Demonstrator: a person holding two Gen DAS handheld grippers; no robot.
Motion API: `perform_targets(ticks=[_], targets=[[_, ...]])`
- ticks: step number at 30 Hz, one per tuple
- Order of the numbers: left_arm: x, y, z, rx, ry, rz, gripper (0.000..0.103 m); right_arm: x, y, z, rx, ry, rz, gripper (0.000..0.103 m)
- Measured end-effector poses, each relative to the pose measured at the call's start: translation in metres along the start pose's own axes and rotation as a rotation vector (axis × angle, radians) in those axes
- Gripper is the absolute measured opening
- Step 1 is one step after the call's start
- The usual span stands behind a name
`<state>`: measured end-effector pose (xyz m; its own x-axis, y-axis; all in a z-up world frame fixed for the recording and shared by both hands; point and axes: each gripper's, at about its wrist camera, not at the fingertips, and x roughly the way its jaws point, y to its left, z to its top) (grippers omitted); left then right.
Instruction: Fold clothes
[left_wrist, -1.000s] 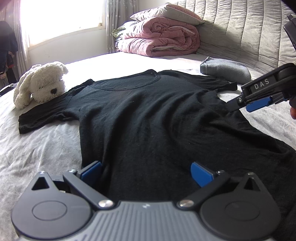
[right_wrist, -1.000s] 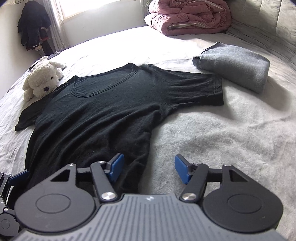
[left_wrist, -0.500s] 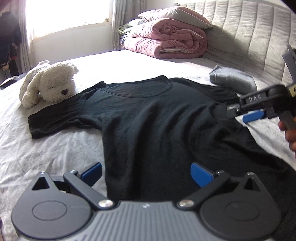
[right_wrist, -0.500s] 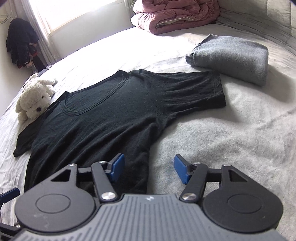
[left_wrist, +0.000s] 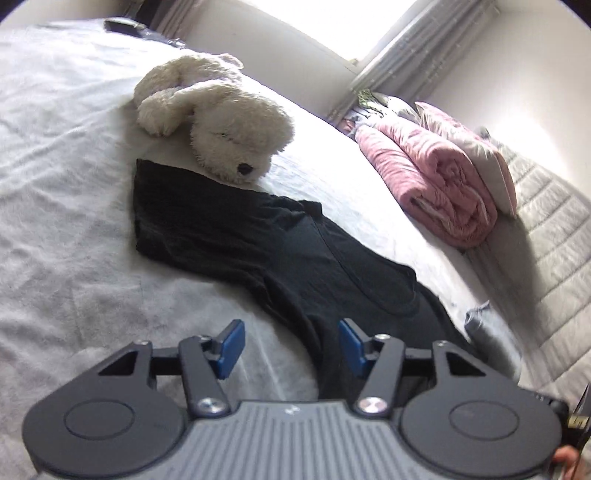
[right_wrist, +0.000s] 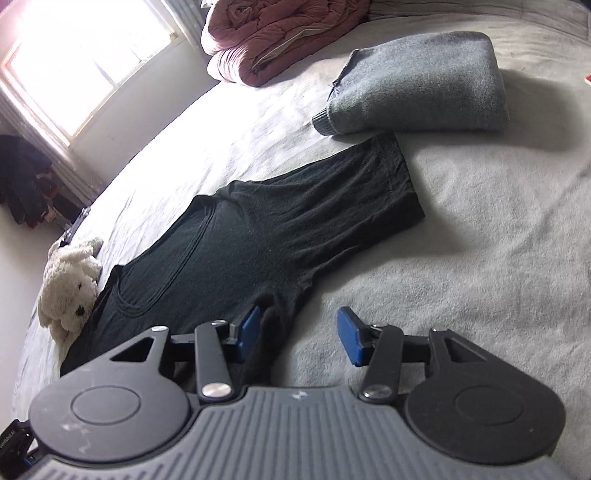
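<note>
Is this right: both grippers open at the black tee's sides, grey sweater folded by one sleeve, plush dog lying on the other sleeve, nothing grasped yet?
One thing is wrong. The plush dog lies beside the tee's sleeve, on the bed, its muzzle just at the sleeve edge; the left wrist view shows it. The left gripper and right gripper are open, empty, and the sweater is folded by the other sleeve.

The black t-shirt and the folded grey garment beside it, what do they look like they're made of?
The black short-sleeved t-shirt looks like thin matte cotton-type jersey: it lies flat and limp with fine wrinkles and stitched hems. The folded grey garment looks like thicker, fuzzy knit, perhaps wool or fleece, judging by its ribbed cuff edge and bulky fold.
</note>
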<state>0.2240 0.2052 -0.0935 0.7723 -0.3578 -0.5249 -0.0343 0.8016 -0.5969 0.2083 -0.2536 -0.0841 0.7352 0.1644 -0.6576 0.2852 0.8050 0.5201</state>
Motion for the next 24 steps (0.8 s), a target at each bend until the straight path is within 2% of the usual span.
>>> perform_targets(ticks=[3,5,7,10,12,14,16,24], targets=[[0.021,0.016,0.004,-0.114,0.006,-0.020,0.041,0.006,-0.011,0.004,0.073,-0.011,0.032,0.045],[0.033,0.026,0.001,-0.180,0.001,-0.025,0.031,0.008,-0.014,0.005,0.108,-0.022,0.049,0.045],[0.040,0.033,-0.001,-0.216,-0.016,-0.021,0.013,0.010,-0.016,0.005,0.126,-0.037,0.059,0.045],[0.047,0.038,-0.001,-0.250,-0.033,-0.029,0.003,0.015,-0.014,0.003,0.122,-0.064,0.066,0.040],[0.047,0.040,0.001,-0.257,-0.045,-0.032,0.000,0.018,-0.014,0.002,0.118,-0.080,0.065,0.031],[0.044,0.043,0.005,-0.256,-0.063,-0.011,0.000,0.021,-0.016,0.001,0.121,-0.085,0.058,0.012],[0.041,0.045,0.009,-0.255,-0.081,0.009,0.000,0.022,-0.017,0.002,0.118,-0.092,0.050,0.004],[0.028,0.056,0.024,-0.252,-0.152,0.091,0.000,0.009,-0.019,0.011,0.056,-0.184,-0.023,0.003]])
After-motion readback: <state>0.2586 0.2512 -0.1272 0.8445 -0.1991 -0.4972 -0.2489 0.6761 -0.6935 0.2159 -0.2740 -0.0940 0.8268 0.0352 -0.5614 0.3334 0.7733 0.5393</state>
